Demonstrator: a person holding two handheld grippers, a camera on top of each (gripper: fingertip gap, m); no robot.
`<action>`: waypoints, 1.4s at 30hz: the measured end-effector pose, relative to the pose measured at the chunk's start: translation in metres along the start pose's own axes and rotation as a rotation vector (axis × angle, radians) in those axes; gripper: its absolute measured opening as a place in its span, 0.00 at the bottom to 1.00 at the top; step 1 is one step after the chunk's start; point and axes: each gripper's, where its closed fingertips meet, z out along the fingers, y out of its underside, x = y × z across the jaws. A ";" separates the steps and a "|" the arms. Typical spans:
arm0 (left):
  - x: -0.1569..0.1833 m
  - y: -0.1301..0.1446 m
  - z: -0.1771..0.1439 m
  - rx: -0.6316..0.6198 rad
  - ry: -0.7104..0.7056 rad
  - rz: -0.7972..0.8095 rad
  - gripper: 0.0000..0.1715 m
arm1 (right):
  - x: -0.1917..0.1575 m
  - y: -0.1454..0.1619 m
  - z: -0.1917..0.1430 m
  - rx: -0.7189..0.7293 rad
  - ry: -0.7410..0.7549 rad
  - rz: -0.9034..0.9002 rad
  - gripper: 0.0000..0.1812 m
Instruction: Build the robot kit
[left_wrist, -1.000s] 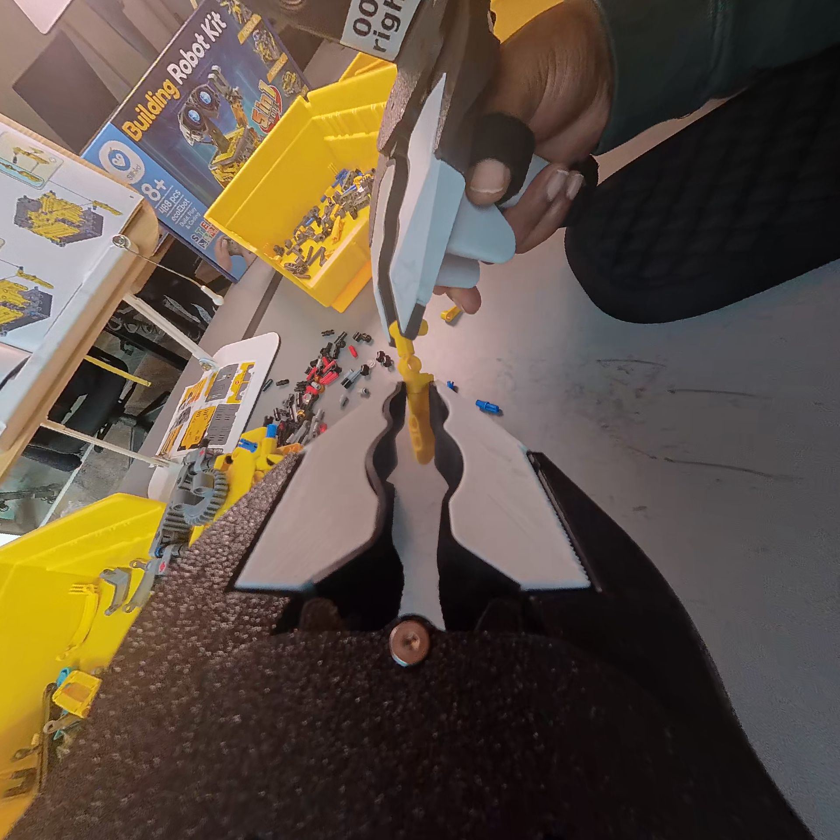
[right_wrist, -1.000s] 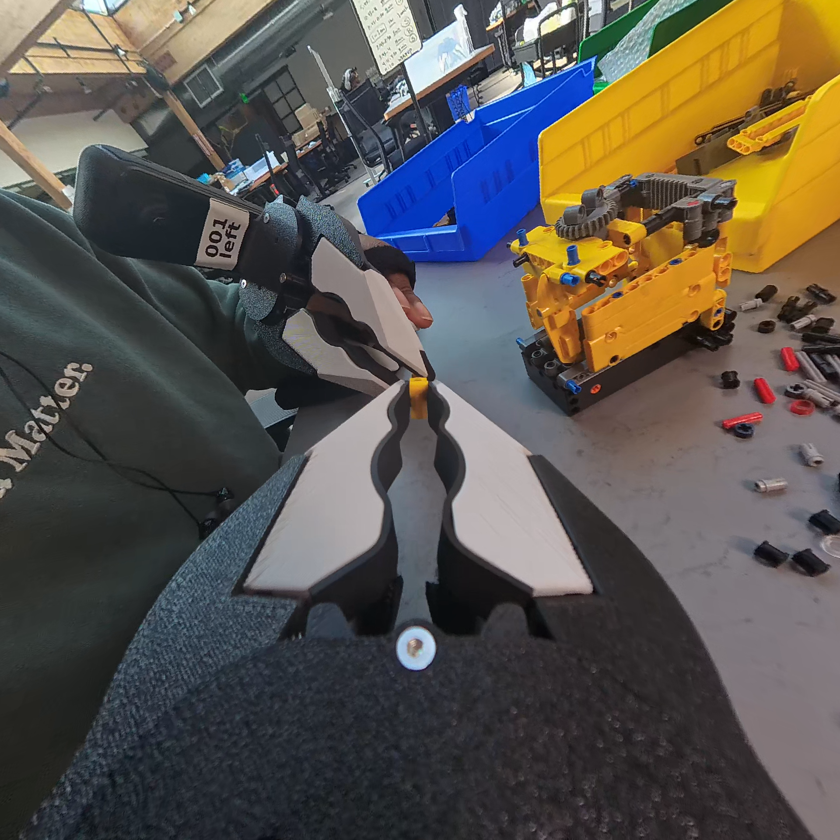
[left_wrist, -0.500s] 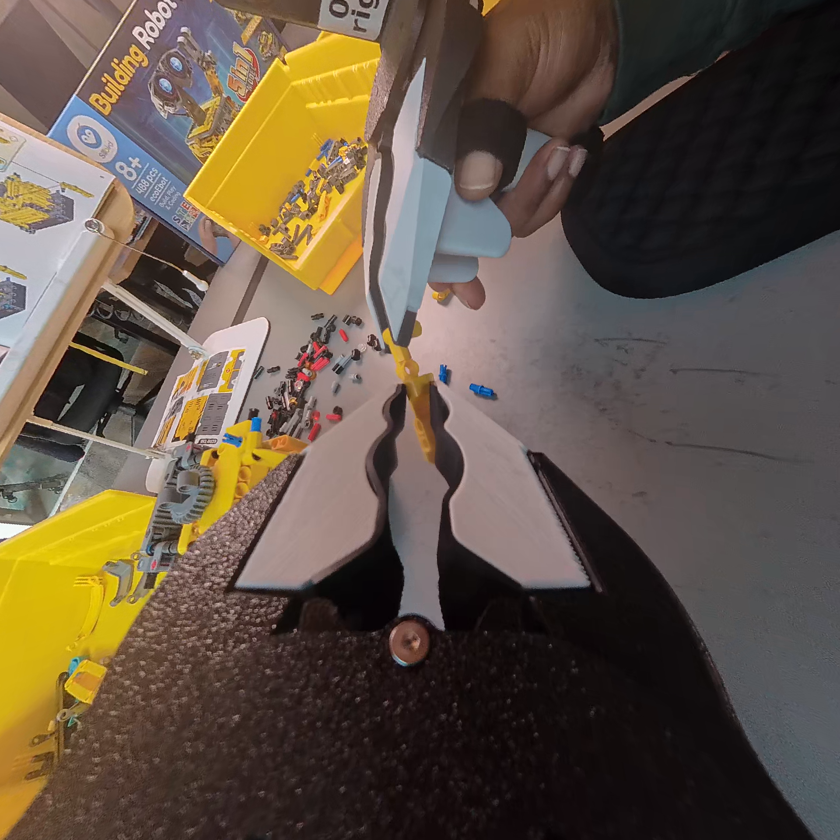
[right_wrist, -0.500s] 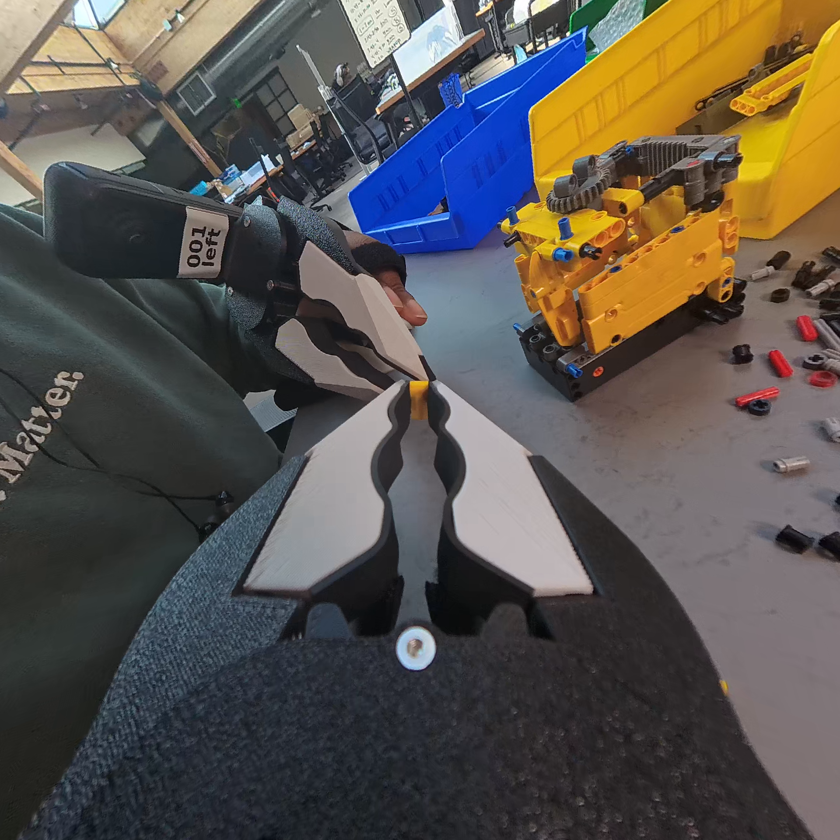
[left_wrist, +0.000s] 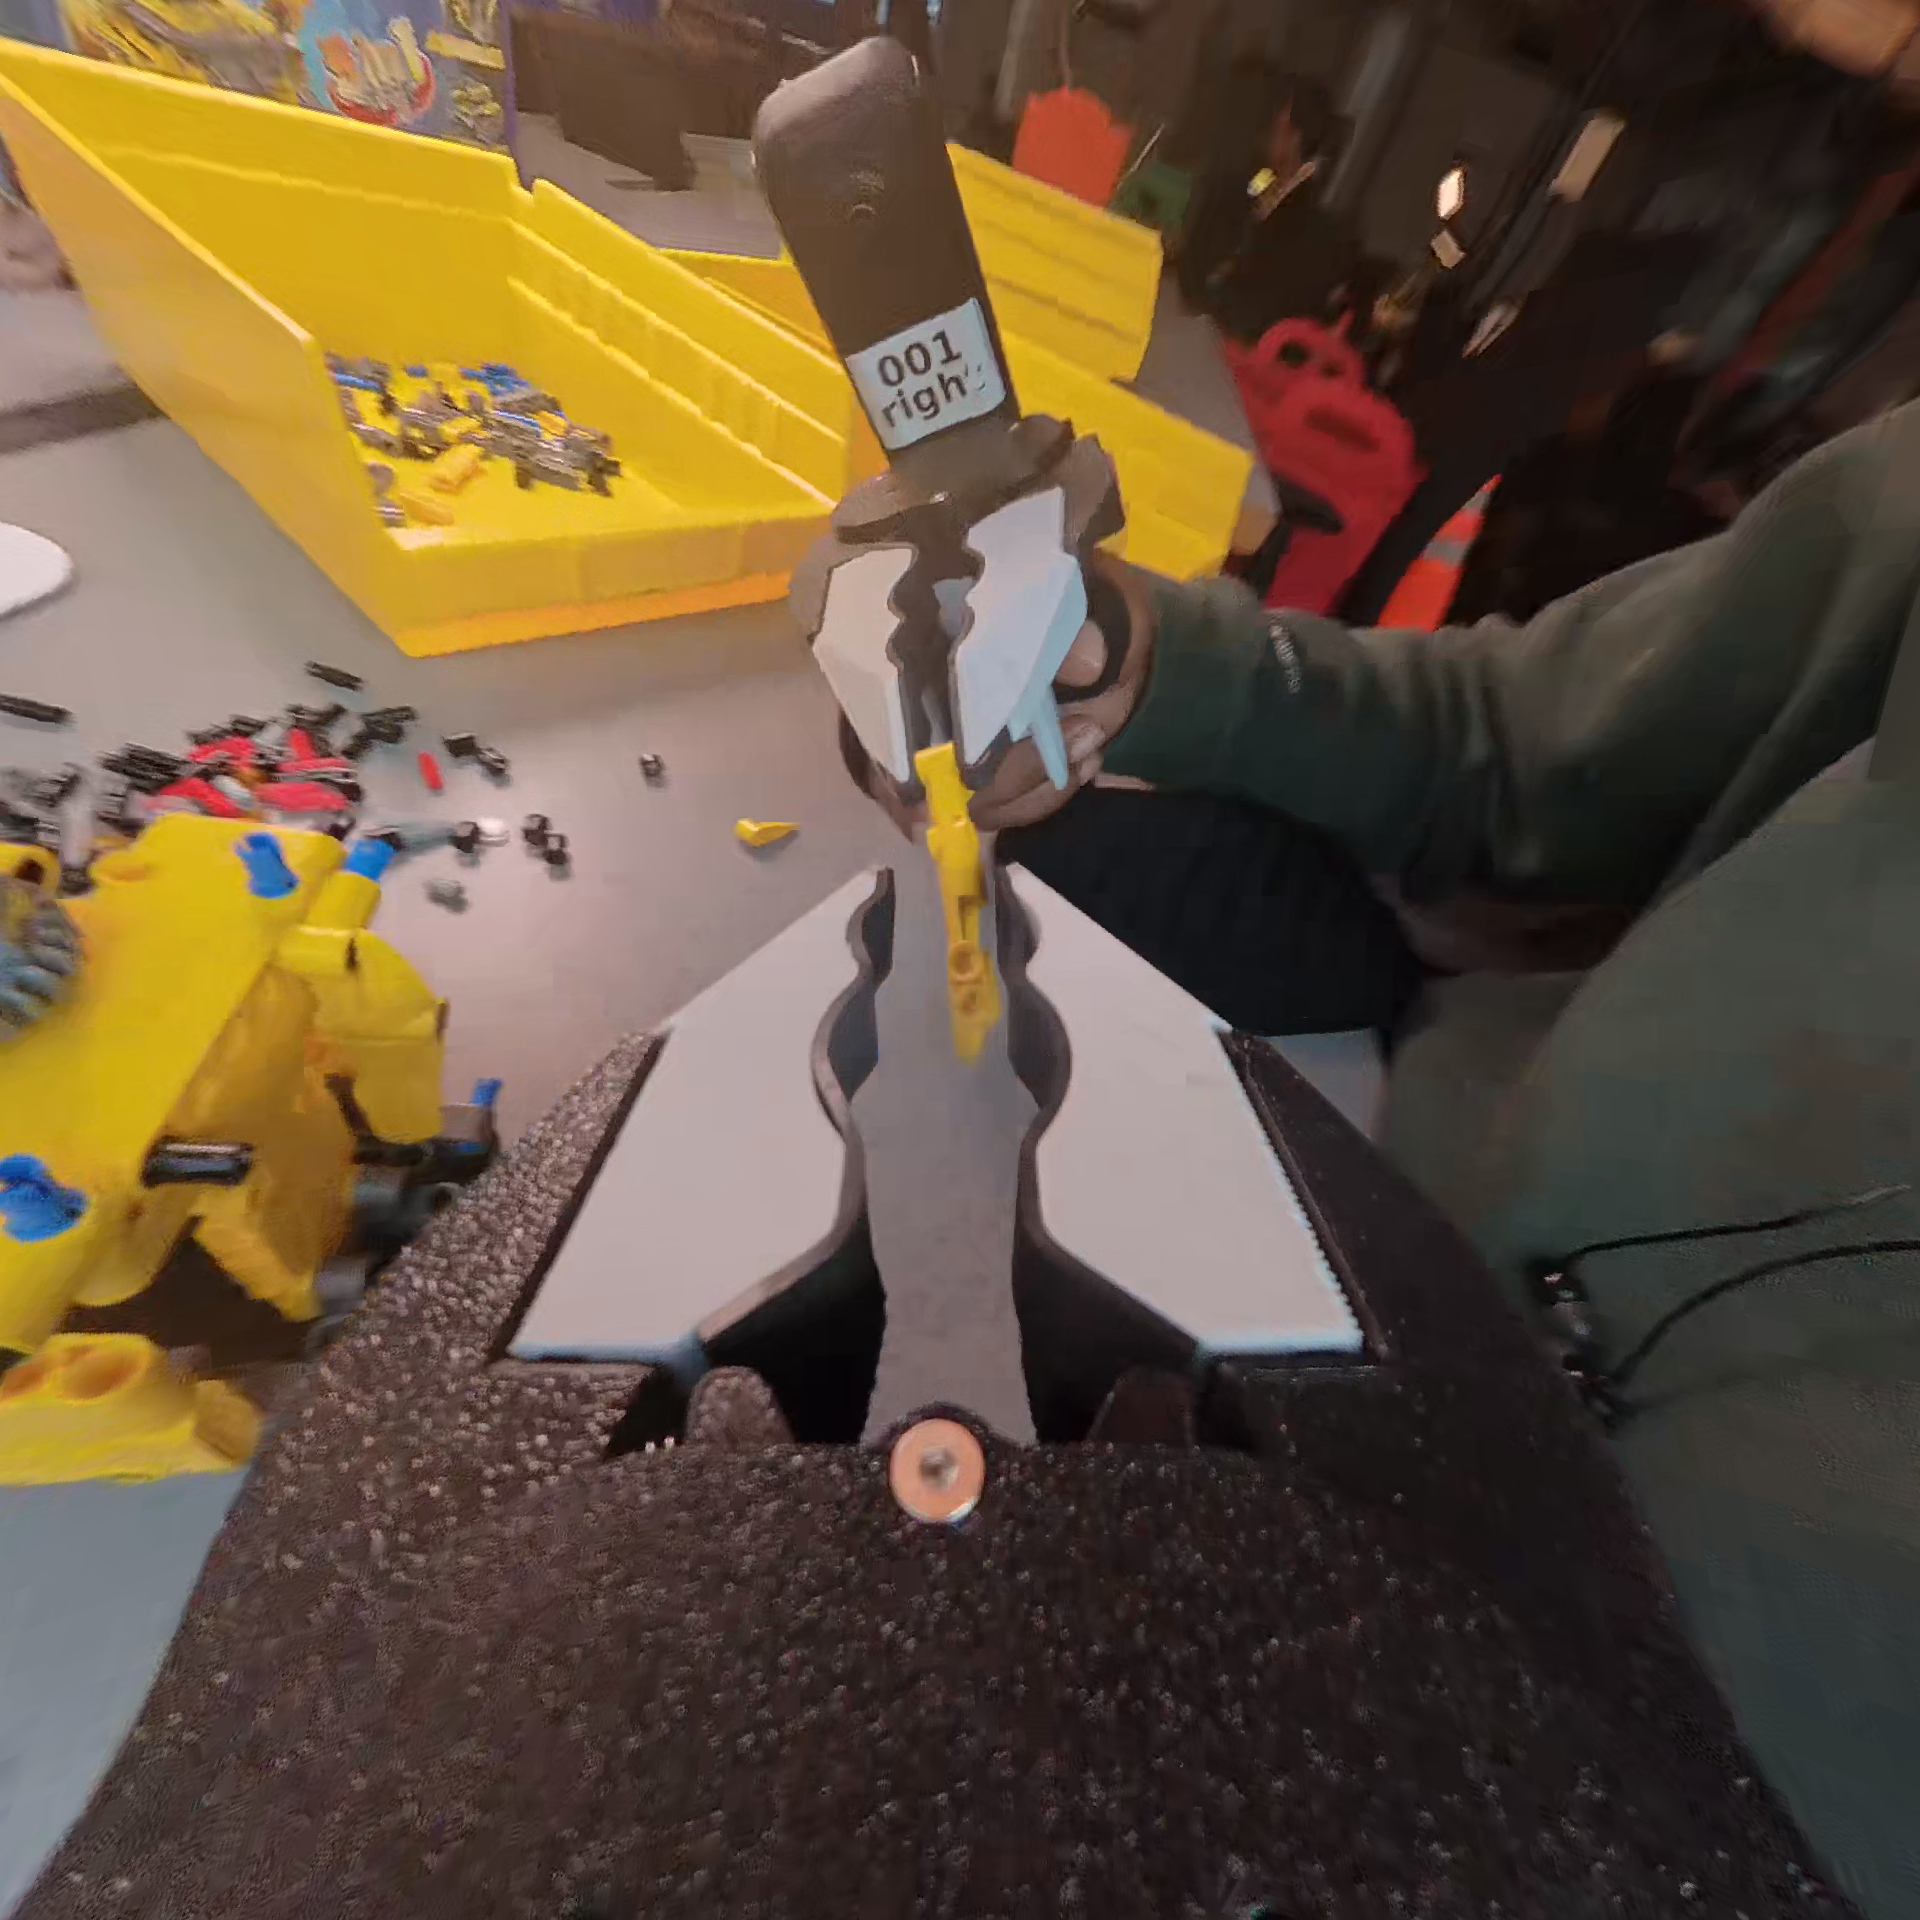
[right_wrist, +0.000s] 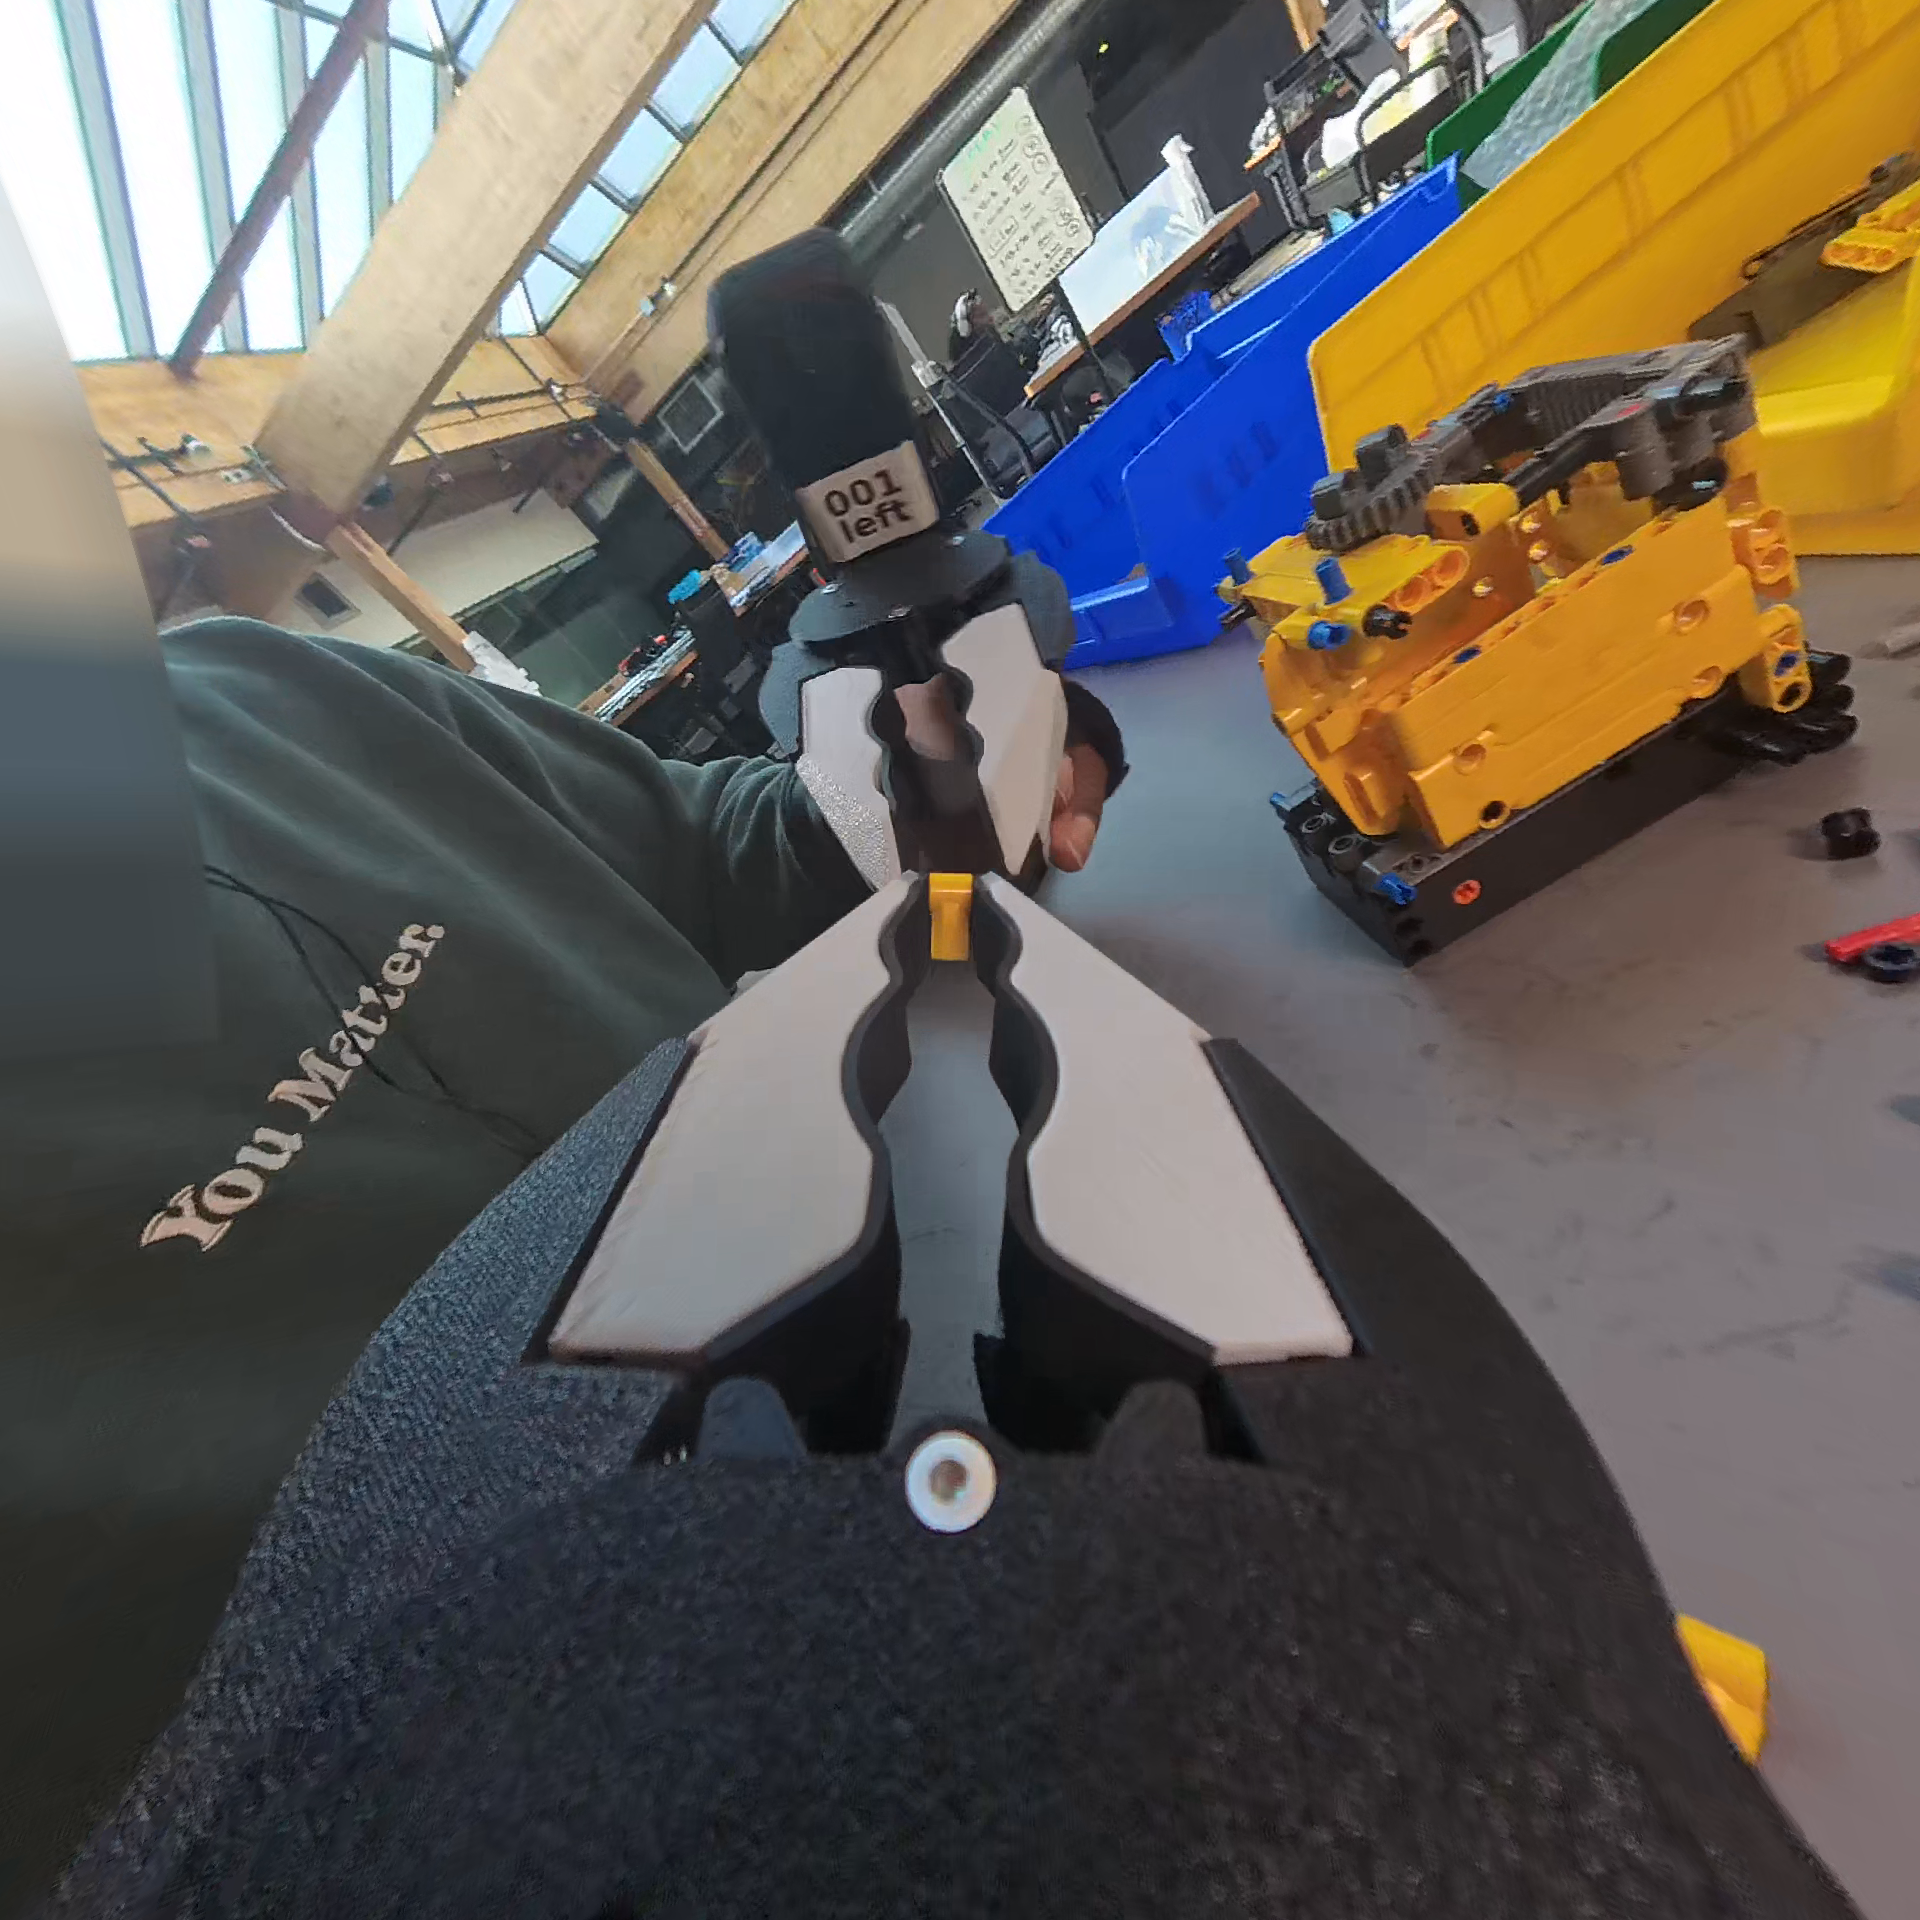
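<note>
Up close, the right gripper (right_wrist: 951, 883) has its fingers drawn in on the end of a small yellow piece (right_wrist: 950, 914), pinched right at the tips. Seen from the left wrist camera, that same right gripper (left_wrist: 940, 774) hangs tips-down with the yellow piece (left_wrist: 961, 914) jutting out of it toward the lens. The free end of the piece lies in the gap between the fingers of the left gripper (left_wrist: 940, 883); those fingers stand a little apart, and no contact with the piece can be made out. In the right wrist view the left gripper (right_wrist: 951, 862) faces the camera tip to tip, just beyond the held piece. A hand (left_wrist: 1081, 717) in a dark green sleeve (left_wrist: 1455, 727) grips the right tool. Left of the left gripper, low on the grey table (left_wrist: 623, 935), stands a yellow block model (left_wrist: 208, 1039) with blue pins, and beyond it lie scattered small black and red parts (left_wrist: 260, 769). Farther off sits a yellow bin (left_wrist: 520, 416) with loose pieces inside. From the right gripper, the same model (right_wrist: 1538, 665) stands to the right, with a blue bin (right_wrist: 1195, 499) behind it.
</note>
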 end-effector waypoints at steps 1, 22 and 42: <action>0.006 -0.001 0.000 0.016 0.069 -0.068 0.11 | -0.001 0.002 0.001 -0.013 -0.004 0.000 0.04; -0.002 0.022 0.001 -0.039 0.200 -0.483 0.04 | 0.027 0.010 -0.012 -0.172 0.316 -0.539 0.07; -0.024 0.081 0.007 -0.414 -0.088 -0.284 0.15 | 0.078 0.047 -0.048 -0.538 0.565 -0.556 0.07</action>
